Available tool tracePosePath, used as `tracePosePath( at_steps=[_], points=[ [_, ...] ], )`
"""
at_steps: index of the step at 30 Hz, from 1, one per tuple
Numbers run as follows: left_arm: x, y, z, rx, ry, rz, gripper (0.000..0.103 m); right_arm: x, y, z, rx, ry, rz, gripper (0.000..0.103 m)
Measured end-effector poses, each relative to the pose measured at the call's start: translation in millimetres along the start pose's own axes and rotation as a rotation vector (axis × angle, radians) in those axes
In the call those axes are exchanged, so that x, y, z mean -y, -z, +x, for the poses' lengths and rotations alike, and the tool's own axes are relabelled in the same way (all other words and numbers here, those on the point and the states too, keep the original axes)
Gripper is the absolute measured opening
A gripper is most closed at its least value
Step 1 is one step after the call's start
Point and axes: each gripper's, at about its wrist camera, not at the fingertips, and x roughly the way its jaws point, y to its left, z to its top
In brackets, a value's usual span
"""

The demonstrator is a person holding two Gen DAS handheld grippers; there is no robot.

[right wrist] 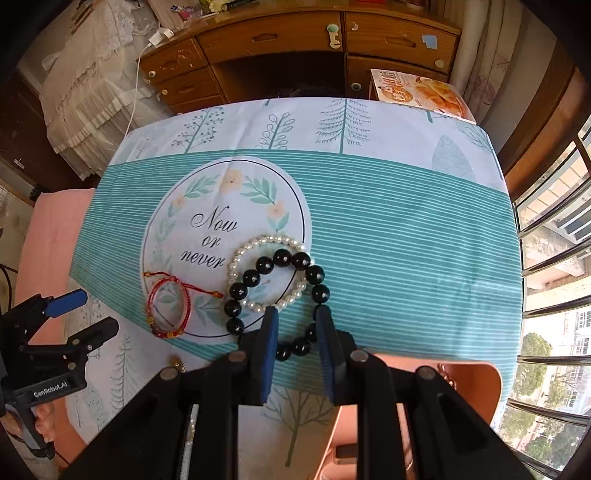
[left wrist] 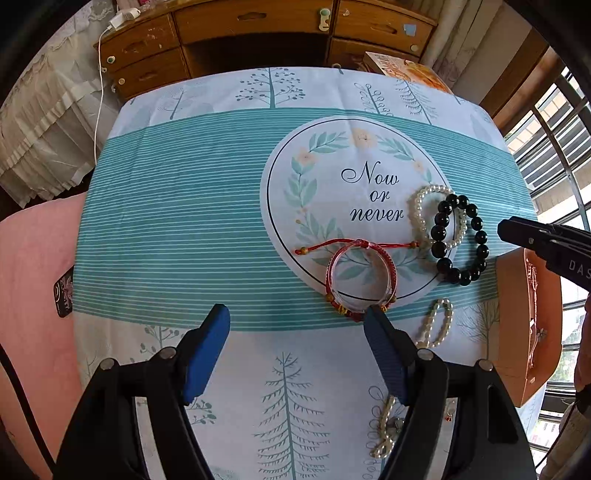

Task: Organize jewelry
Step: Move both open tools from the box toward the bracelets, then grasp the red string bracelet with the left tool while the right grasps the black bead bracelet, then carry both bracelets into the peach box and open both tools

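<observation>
Landmark: the white printed circle [left wrist: 354, 206] reading "Now or never" on the teal-striped tablecloth [left wrist: 184, 221].

Black round-bead bracelet [left wrist: 460, 240] lies flat at the circle's right edge, half on it, half on the stripes. It overlaps a white pearl-bead bracelet [left wrist: 424, 206], which sits mostly inside the circle beside the lettering. Red braided-cord bracelet with gold beads around a clear ring [left wrist: 360, 280] rests on the circle's lower rim, its red cord tails stretched across the circle toward the pearl loop. A smaller elongated pearl bracelet [left wrist: 437, 323] lies just below the circle on the white tree-print border. A pearl strand [left wrist: 384, 428] lies farther below the circle, partly hidden by a finger of the left gripper.

Left gripper [left wrist: 297, 319]: blue-padded jaws spread wide, nothing between them; above the cloth below the circle, its right tip over the red bracelet's beaded bottom. Contact cannot be told.

Right gripper [right wrist: 295, 317]: jaws set narrow but with a visible gap, nothing clamped. Tips sit at the circle's lower right, over the black bracelet's near arc; beads show in the gap between the pads.

Salmon-pink open case [right wrist: 436, 387] stands at the table edge, right of the circle and below it. Wooden desk with drawers [left wrist: 258, 33] behind the table, beyond the circle.
</observation>
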Motion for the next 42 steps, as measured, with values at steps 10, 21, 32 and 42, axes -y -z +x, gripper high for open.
tracePosePath(
  at_steps=[10, 21, 32, 42],
  points=[
    [5, -10, 36, -0.058, 0.037, -0.005, 0.059, 11, -9, 37, -0.069, 0.019, 0.001, 0.021],
    [19, -20, 50, -0.072, -0.019, 0.038, 0.03, 5, -4, 42, -0.033, 0.074, -0.058, 0.015],
    [25, -19, 46, -0.079, 0.008, 0.011, 0.007, 14, 13, 10, 0.062, -0.042, 0.016, 0.015],
    [32, -10, 10, -0.018, 0.042, -0.006, 0.007, 19, 40, -60, 0.215, -0.134, 0.037, 0.015]
  ],
)
